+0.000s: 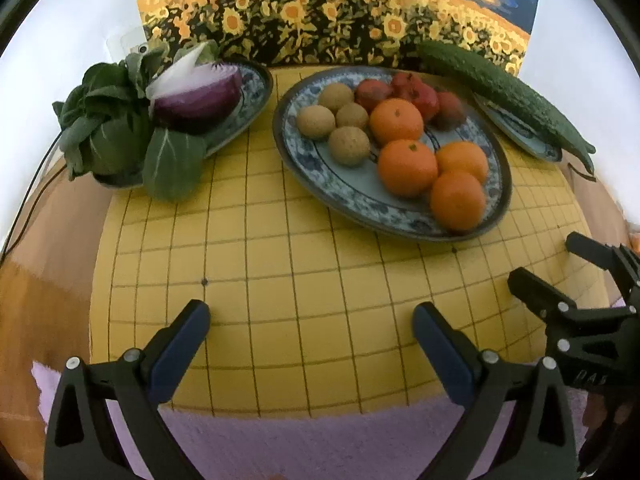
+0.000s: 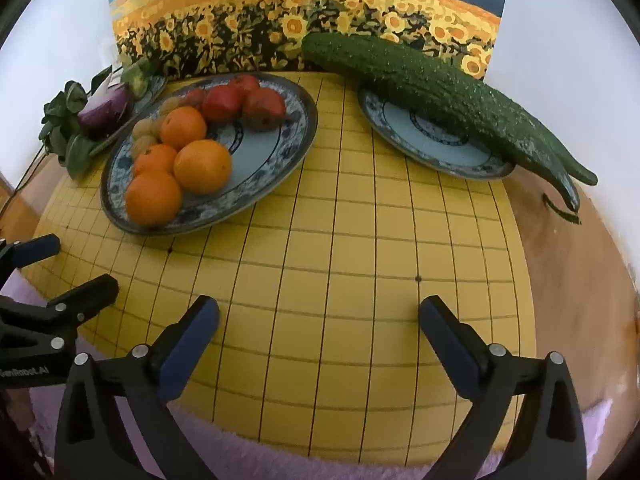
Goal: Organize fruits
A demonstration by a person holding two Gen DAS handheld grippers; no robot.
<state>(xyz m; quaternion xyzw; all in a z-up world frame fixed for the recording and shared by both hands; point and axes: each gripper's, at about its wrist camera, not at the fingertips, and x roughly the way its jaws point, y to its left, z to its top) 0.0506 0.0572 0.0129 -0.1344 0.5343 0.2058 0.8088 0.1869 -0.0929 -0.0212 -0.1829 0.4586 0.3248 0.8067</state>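
Observation:
A large blue-patterned oval plate (image 1: 360, 196) (image 2: 276, 152) sits on a yellow grid board. It holds several oranges (image 1: 407, 167) (image 2: 202, 166), several tan round fruits (image 1: 349, 146) (image 2: 144, 129) and several dark red fruits (image 1: 420, 96) (image 2: 264, 107), each kind grouped together. My left gripper (image 1: 312, 320) hangs open over the bare board in front of the plate, nothing between its fingers. My right gripper (image 2: 319, 312) is open too, above the board's near part, and shows at the right edge of the left wrist view (image 1: 540, 260).
A plate at the left (image 1: 256, 92) holds a cut red onion (image 1: 198, 96) and leafy greens (image 1: 116, 128). A small plate at the right (image 2: 424, 148) carries a long cucumber (image 2: 440, 92). A sunflower painting (image 2: 304, 12) stands behind. Purple fuzzy cloth (image 2: 320, 468) lies at the near edge.

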